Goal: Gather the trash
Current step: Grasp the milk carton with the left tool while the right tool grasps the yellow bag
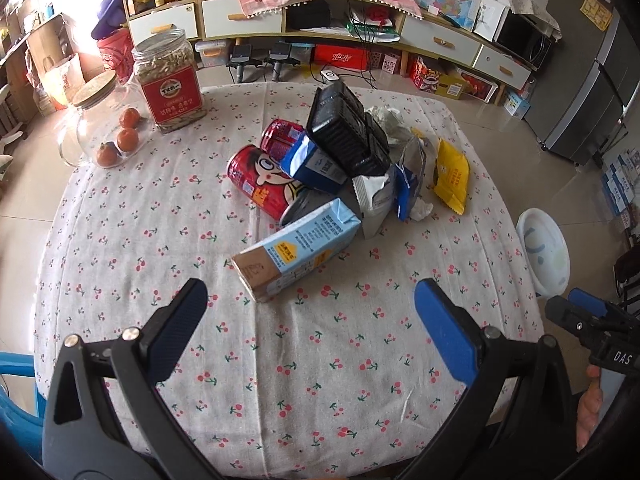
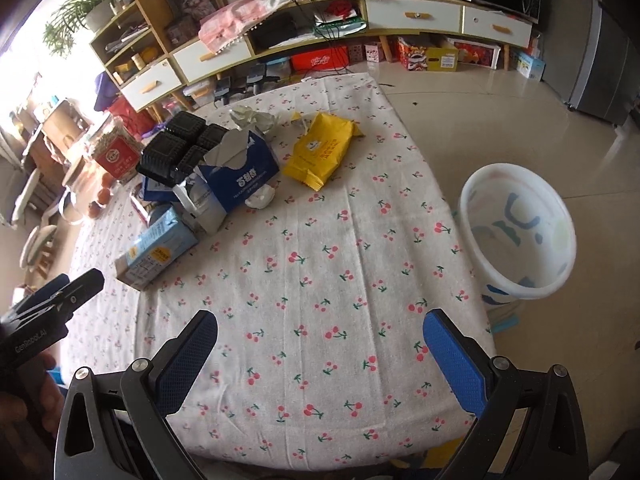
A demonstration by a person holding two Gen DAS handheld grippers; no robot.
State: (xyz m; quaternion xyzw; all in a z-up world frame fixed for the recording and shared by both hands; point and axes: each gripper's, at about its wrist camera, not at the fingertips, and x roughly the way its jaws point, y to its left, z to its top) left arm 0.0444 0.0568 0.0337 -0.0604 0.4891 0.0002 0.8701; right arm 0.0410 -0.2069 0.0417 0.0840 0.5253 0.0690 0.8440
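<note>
Both the left gripper (image 1: 310, 300) and right gripper (image 2: 320, 332) hover spread and empty, the light-blue carton (image 1: 296, 250) lying just ahead of the left (nearer hand), long axis slanting away rightward, the bin (image 2: 516, 236) standing right of the right gripper.

Daylight floods in from the upper left of both frames, where a window (image 2: 16, 80) blows out to pure white and washes nearby shelves pale. The tablecloth (image 1: 280, 360) is evenly lit with only soft, faint shadows. The floor (image 2: 500, 120) shows a mild sheen. Fisheye bending curves straight edges (corners go black), and focus is fairly sharp throughout
</note>
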